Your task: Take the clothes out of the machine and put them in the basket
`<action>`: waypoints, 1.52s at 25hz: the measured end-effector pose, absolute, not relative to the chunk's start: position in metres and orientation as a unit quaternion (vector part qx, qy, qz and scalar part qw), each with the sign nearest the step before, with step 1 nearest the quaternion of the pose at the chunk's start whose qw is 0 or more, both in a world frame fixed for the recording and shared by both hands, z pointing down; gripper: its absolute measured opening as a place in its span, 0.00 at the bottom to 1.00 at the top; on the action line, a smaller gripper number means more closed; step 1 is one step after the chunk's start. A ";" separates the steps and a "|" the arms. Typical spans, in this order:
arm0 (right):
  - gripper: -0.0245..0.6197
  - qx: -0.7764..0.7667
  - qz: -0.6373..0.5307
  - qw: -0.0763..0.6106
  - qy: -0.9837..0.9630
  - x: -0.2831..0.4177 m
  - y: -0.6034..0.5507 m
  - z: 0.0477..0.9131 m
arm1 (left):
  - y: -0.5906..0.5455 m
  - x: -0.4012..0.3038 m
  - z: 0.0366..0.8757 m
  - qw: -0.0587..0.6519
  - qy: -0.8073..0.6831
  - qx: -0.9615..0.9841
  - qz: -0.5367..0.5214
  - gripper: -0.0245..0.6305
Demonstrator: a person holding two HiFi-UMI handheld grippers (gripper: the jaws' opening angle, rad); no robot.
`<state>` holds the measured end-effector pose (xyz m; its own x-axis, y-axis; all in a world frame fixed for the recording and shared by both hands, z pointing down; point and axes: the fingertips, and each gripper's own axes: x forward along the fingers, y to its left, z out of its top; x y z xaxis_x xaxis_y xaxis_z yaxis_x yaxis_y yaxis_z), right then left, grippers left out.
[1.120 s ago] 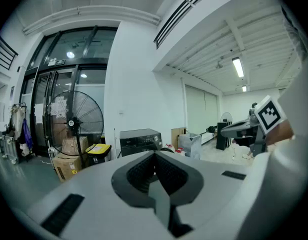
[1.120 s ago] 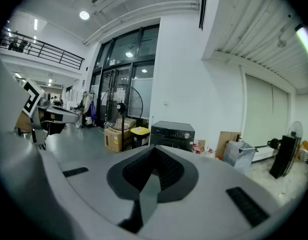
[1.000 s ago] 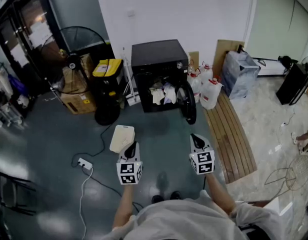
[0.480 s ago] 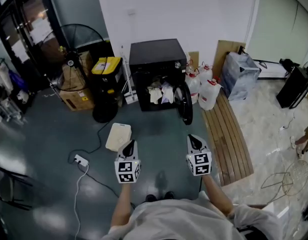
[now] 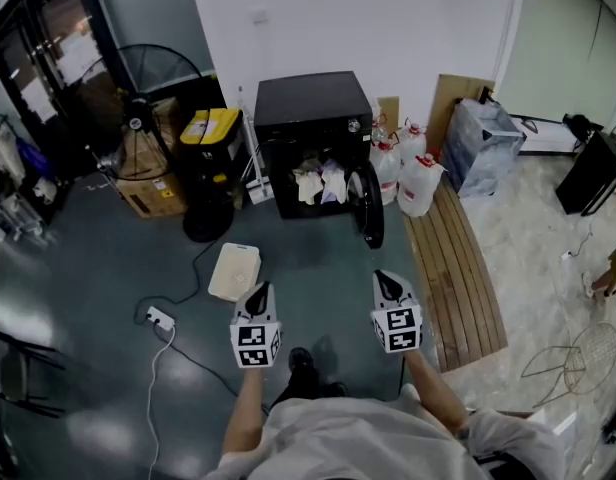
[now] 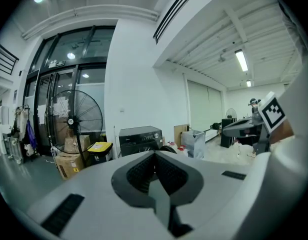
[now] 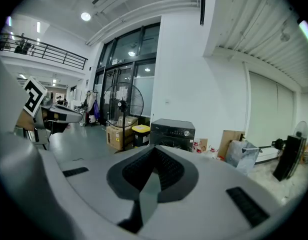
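**Walking up to the washer, nothing grabbed yet**

The bundle of pale crumpled clothes (image 5: 318, 183) is all sitting inside the black boxy front-loading machine (image 5: 308, 108) against the white wall. Its round dark door (image 5: 369, 206) hangs open to the right, so the load is reachable. The cream rectangular plastic basket (image 5: 234, 271) is on the grey floor (image 5: 98, 268) a bit in front of the machine and off to its left, and as far as I can see it's got nothing in it.

What's changed over the last second: not much with the laundry itself. The person has taken a step, and a dark shoe (image 5: 300, 360) now pokes out further ahead under the body than before, so both claws have drifted forward with it.

The left claw (image 5: 259, 295) is clenched on nothing, just beside the basket's near edge. The right claw (image 5: 384, 281) is also clenched and empty, well short of the door.

So my read is this is only the approach. A claw has to spread its jaws before it can reach into the drum for the first piece.
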<state>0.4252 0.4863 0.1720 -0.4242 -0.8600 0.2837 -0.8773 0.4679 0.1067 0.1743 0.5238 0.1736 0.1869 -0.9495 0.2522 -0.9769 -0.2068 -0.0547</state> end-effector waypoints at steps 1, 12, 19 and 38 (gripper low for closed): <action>0.07 0.515 0.027 0.151 -0.843 0.425 0.481 0.173 | 0.519 0.174 0.174 0.061 -0.627 0.768 0.114 0.07; 0.07 0.513 0.019 0.166 -0.842 0.405 0.402 0.180 | 0.435 0.160 0.188 0.066 -0.623 0.772 0.105 0.07; 0.07 0.521 0.020 0.167 -0.837 0.374 0.318 0.187 | 0.347 0.131 0.194 0.068 -0.614 0.779 0.104 0.07; 0.07 0.549 0.015 0.173 -0.817 0.277 0.076 0.159 | 0.079 0.039 0.167 0.055 -0.578 0.809 0.096 0.07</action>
